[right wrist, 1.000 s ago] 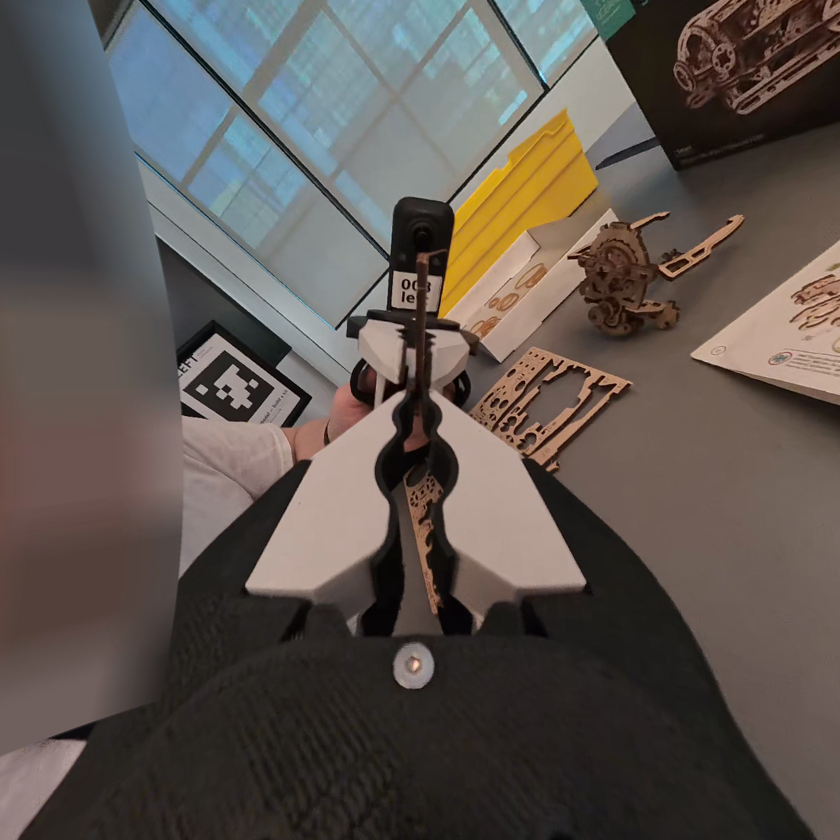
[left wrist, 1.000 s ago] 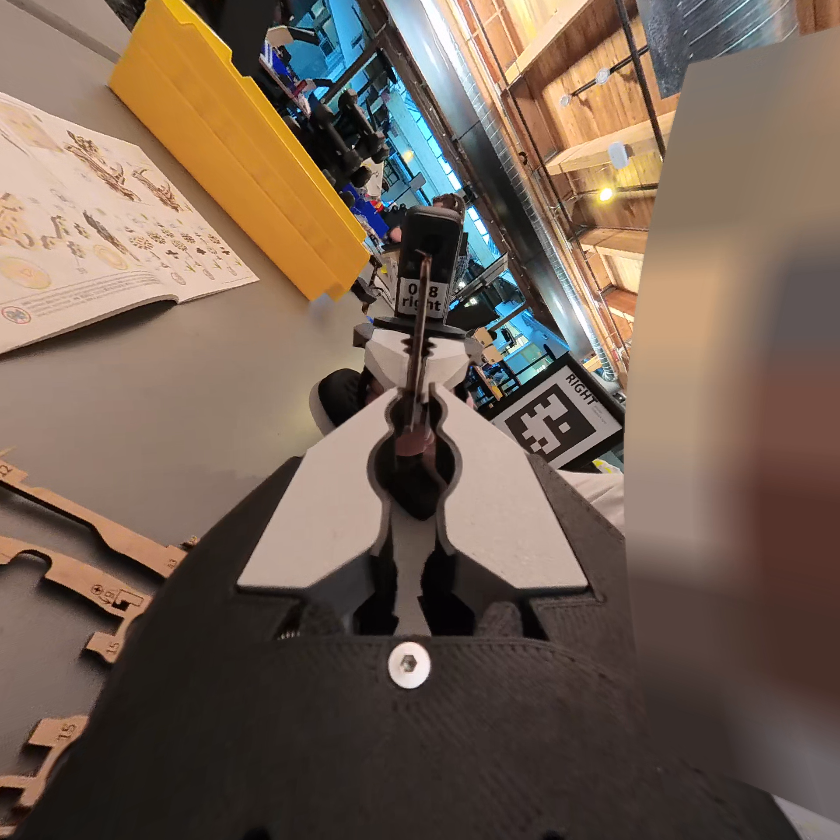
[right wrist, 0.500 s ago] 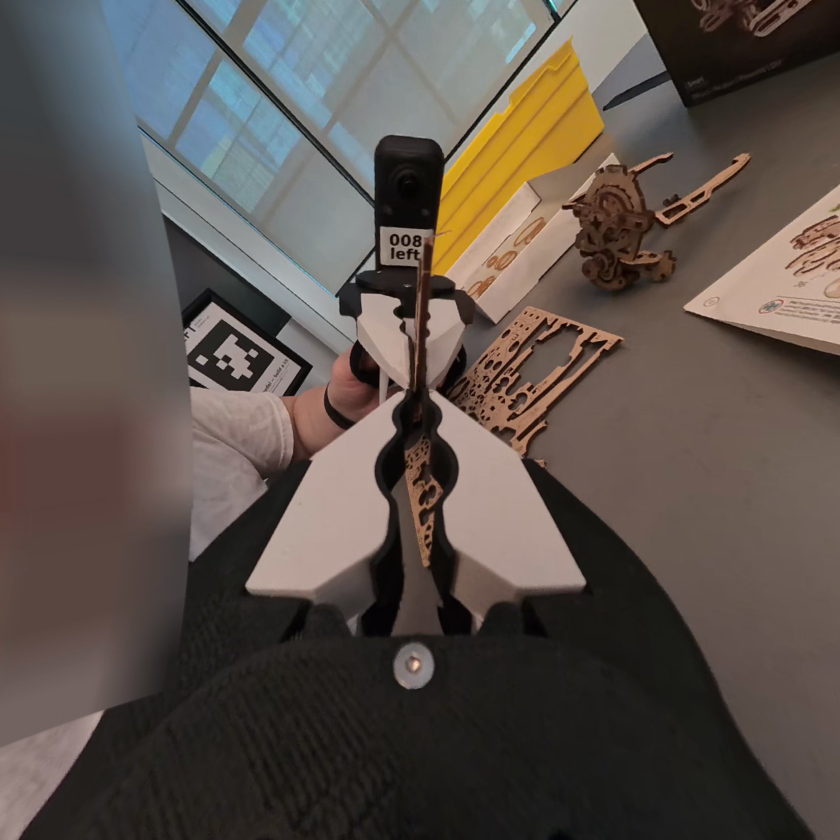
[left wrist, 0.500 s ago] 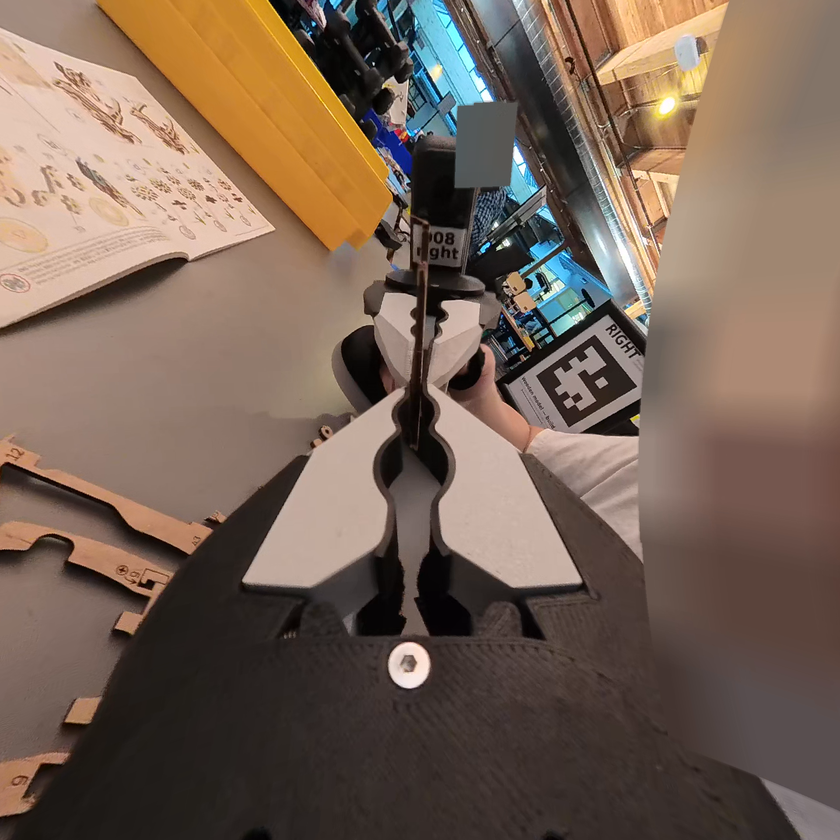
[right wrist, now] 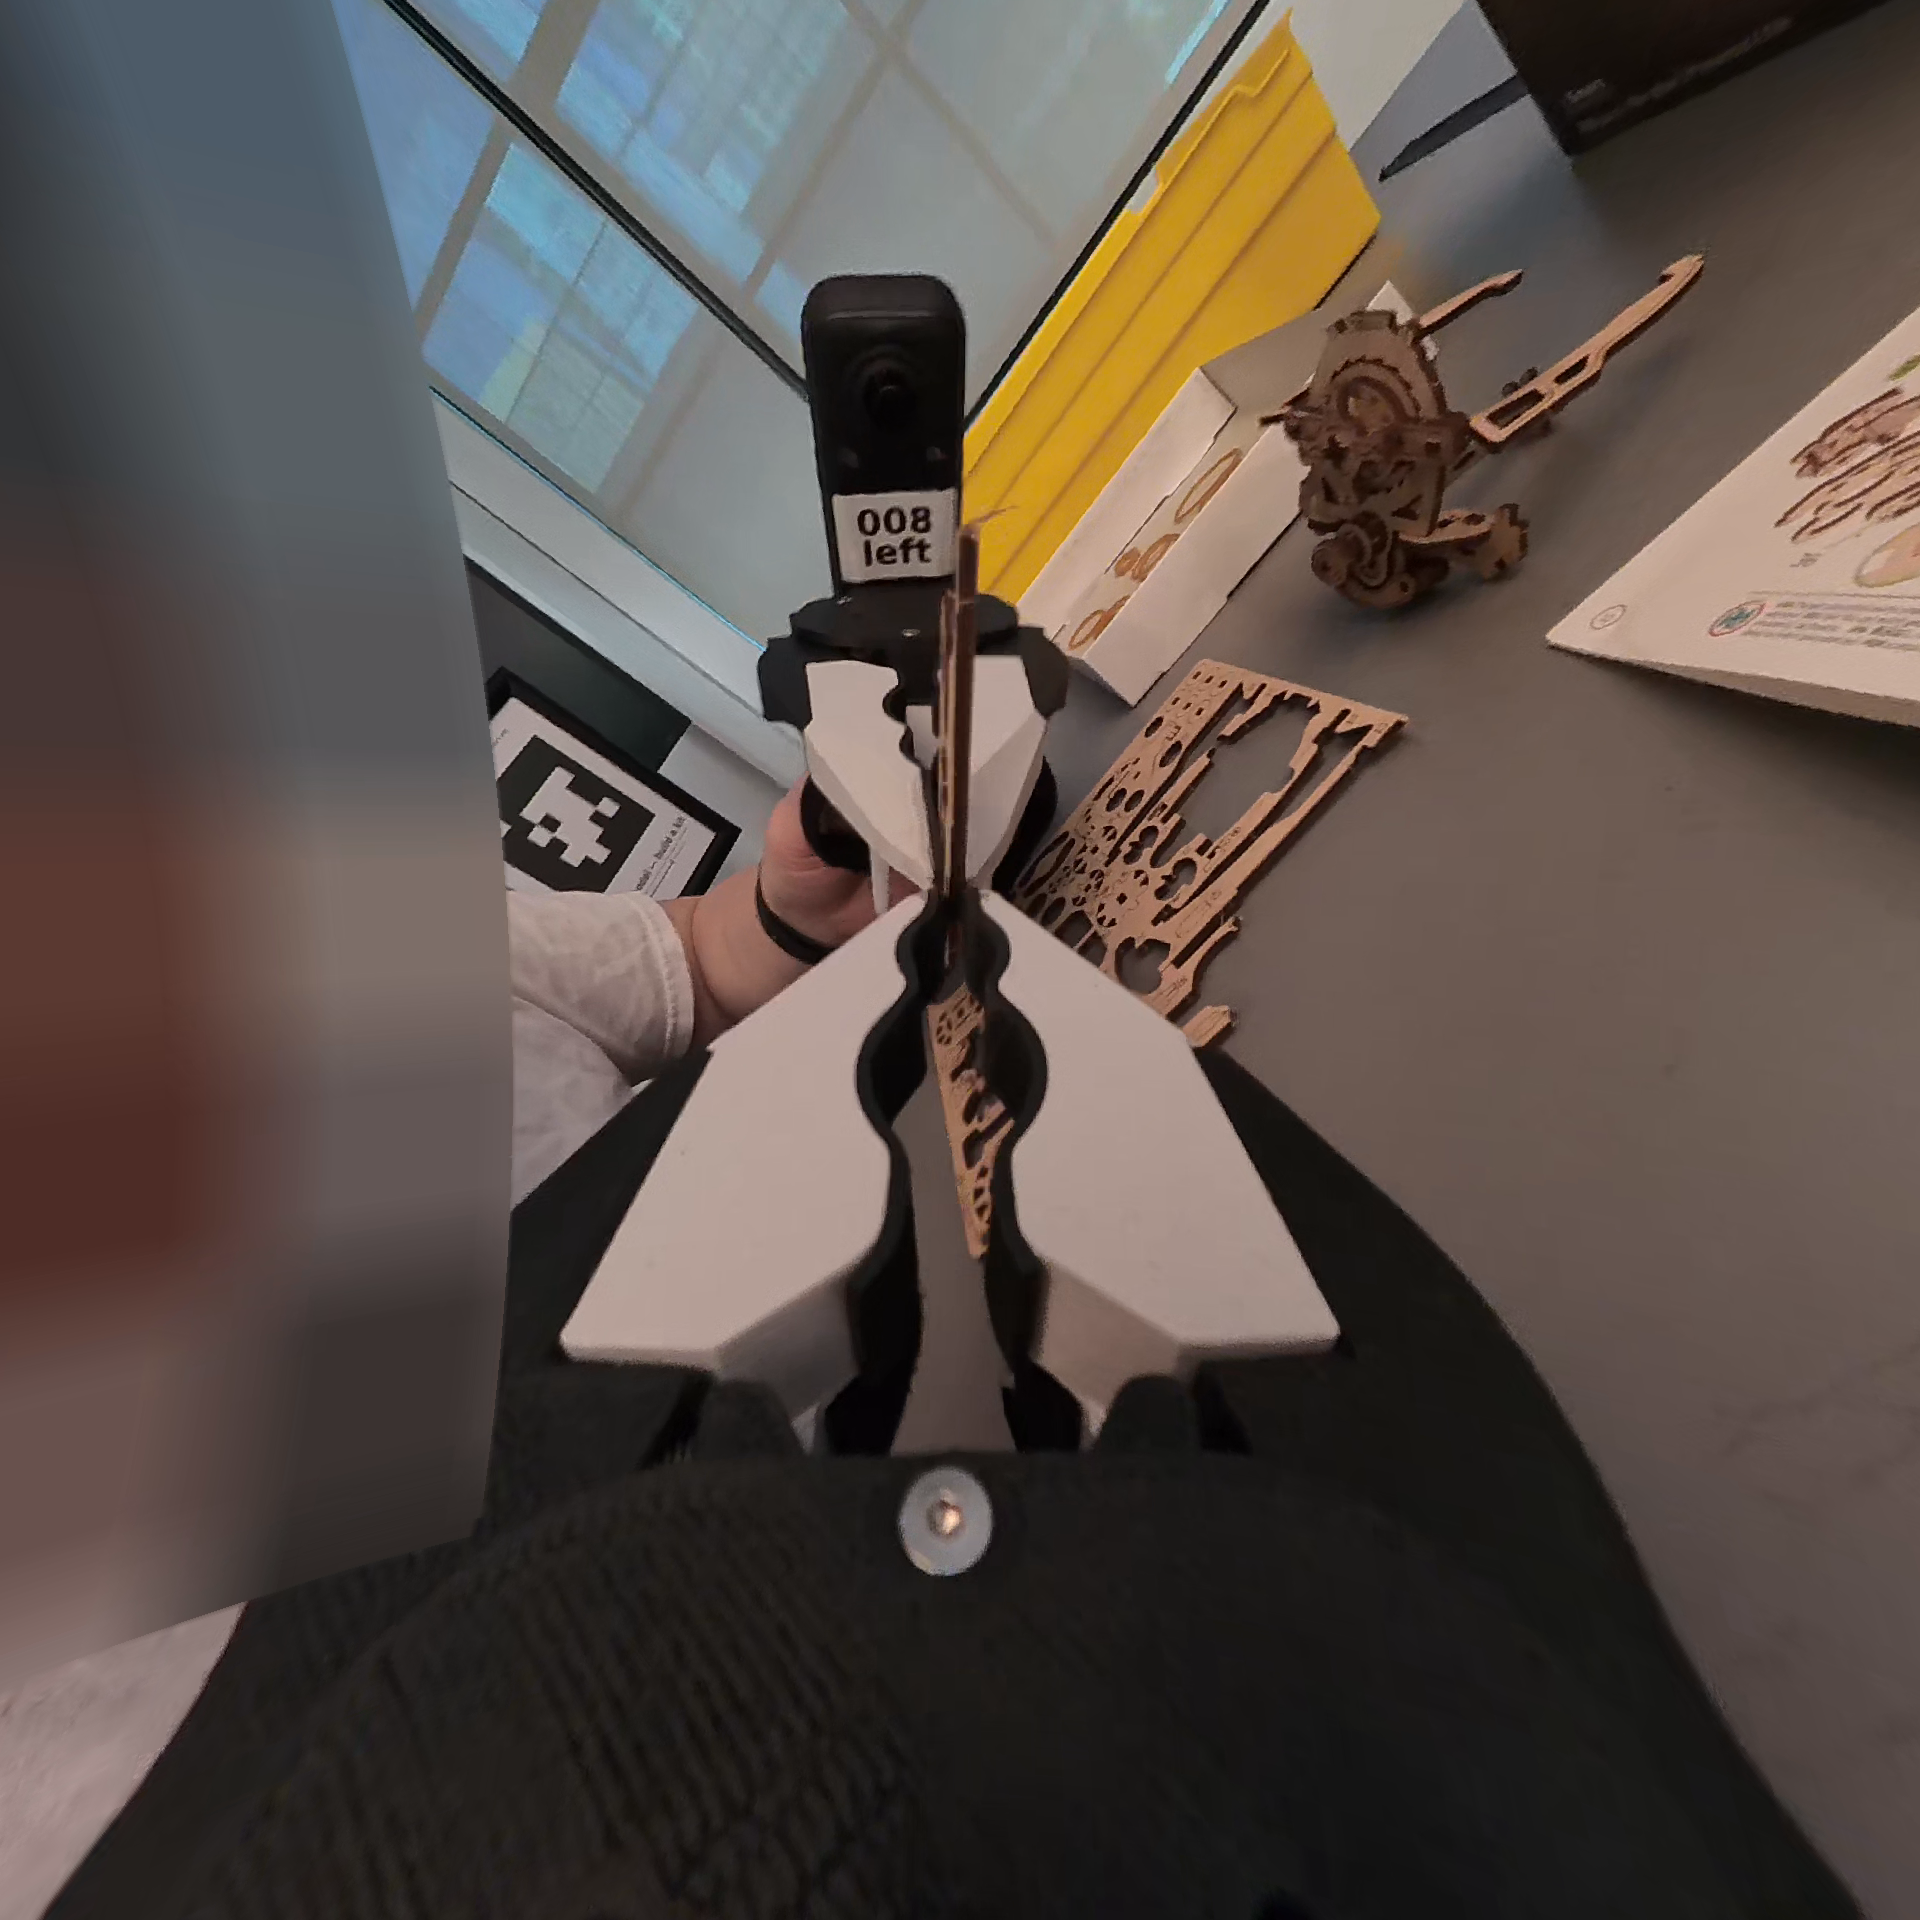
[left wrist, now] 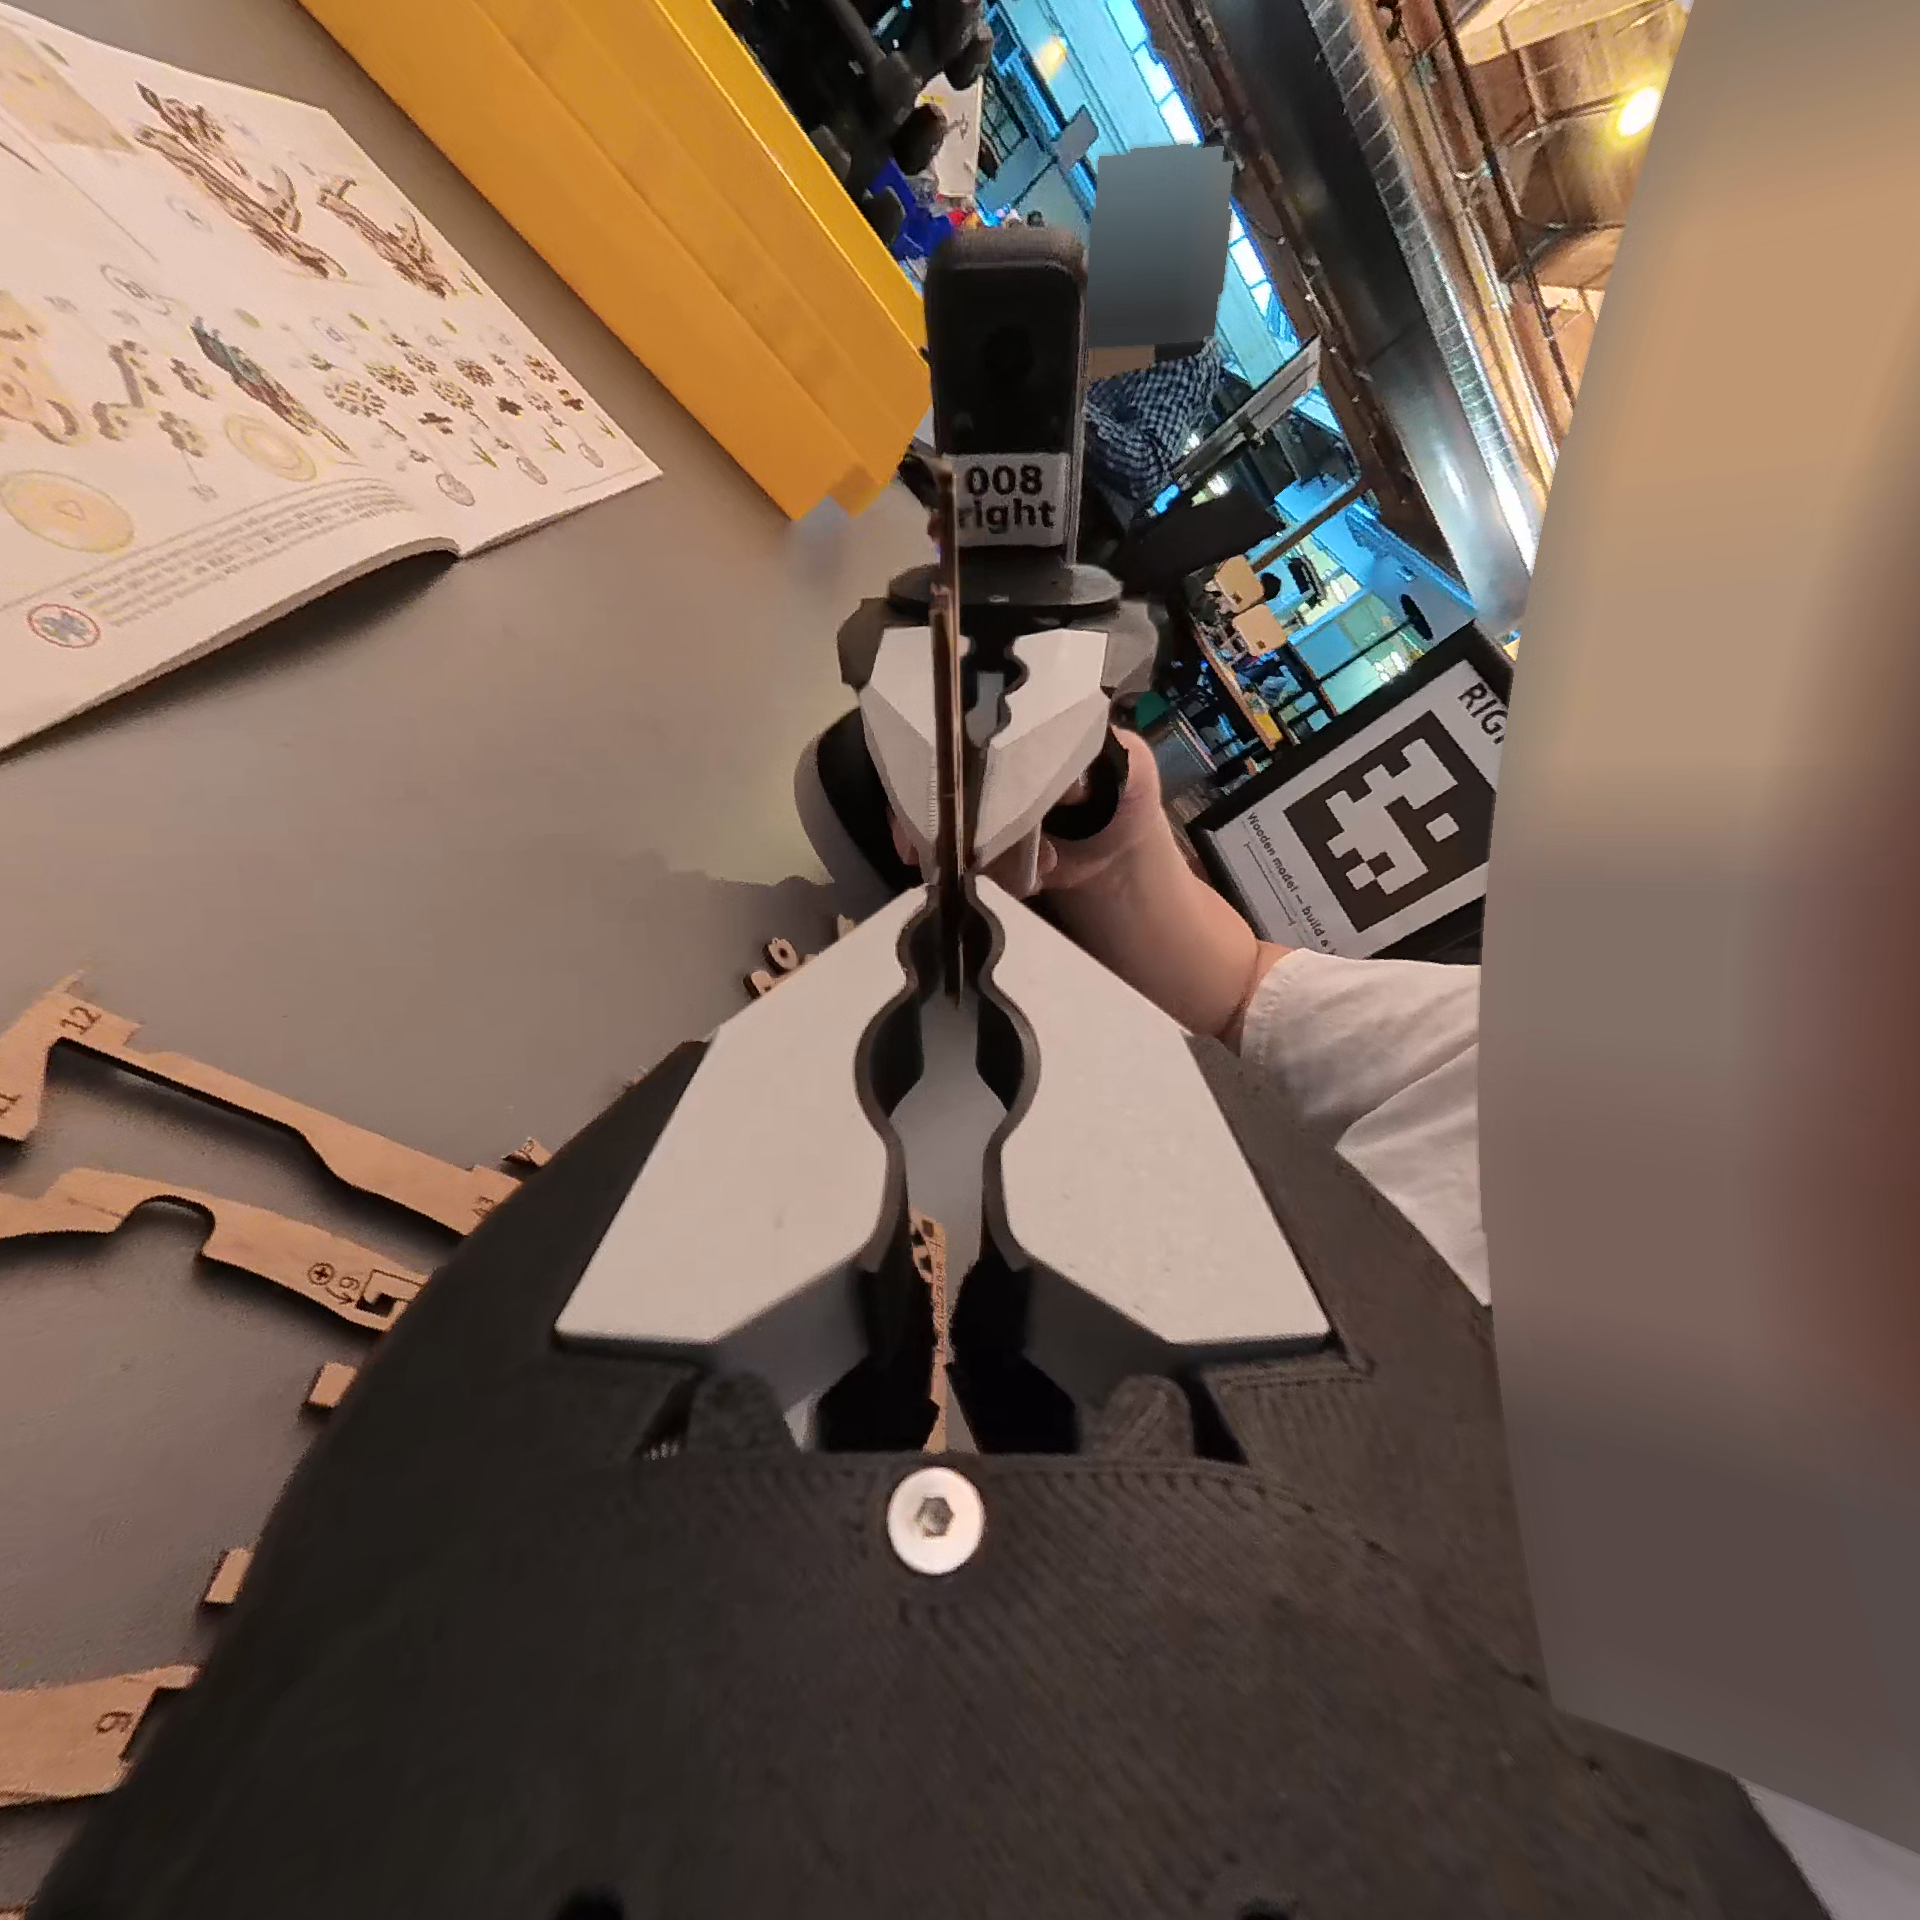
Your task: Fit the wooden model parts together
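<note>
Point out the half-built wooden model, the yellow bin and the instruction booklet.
half-built wooden model (right wrist: 1382,457): right wrist view, on its round geared body.
yellow bin (left wrist: 665,197): left wrist view, on its side wall.
instruction booklet (left wrist: 260,374): left wrist view, on the open page.

wooden sheet (right wrist: 964,1112) partly hidden between tongs, booklet (left wrist: 208,364) cut off

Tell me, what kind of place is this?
Probably a big shared workshop or maker space: exposed wooden ceiling beams and a metal duct overhead, rows of desks behind, and a grey worktable holding a wooden model kit.
</note>
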A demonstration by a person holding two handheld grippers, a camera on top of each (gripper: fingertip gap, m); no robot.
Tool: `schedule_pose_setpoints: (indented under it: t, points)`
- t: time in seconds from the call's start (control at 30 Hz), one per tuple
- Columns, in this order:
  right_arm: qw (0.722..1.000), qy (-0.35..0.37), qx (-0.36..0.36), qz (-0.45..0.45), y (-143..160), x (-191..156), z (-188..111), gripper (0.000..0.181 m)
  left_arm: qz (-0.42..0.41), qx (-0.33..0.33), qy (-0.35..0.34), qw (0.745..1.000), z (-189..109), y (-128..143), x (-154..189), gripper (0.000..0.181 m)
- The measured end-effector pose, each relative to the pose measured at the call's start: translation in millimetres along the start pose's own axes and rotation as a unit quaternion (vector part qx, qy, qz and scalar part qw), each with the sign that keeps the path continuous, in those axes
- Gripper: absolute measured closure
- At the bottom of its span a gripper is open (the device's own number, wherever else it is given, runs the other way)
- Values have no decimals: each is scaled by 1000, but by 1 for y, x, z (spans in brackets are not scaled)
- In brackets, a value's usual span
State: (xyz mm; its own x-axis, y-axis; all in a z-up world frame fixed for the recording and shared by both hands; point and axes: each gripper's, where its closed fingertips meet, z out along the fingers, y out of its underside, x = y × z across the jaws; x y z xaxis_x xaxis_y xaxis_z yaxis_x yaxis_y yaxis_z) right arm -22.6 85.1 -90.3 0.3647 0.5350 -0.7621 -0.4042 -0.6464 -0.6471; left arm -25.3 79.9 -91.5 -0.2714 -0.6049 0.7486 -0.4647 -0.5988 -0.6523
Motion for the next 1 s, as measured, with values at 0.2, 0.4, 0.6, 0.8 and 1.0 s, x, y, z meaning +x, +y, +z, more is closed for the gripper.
schedule_pose_setpoints:
  t: [0.2, 0.4, 0.6, 0.8, 1.0]
  points:
    - [999, 37, 30, -23, -7, 6, 0, 175, 3, 18, -23, 1000, -2, -4, -5, 181]
    - [999, 40, 15, -17, -2, 9, 3, 172, -1, 15, -23, 1000, 0, -3, -6, 181]
    - [999, 42, 14, -15, -1, 10, 3, 180, 1, 8, -30, 1000, 0, -1, -8, 181]
    - [999, 32, 11, -22, 0, 6, 1, 181, 13, 5, -19, 1000, 2, 2, -4, 181]
    - [998, 42, 4, -37, 1, 9, 2, 181, 4, -3, -22, 1000, 4, 4, -9, 181]
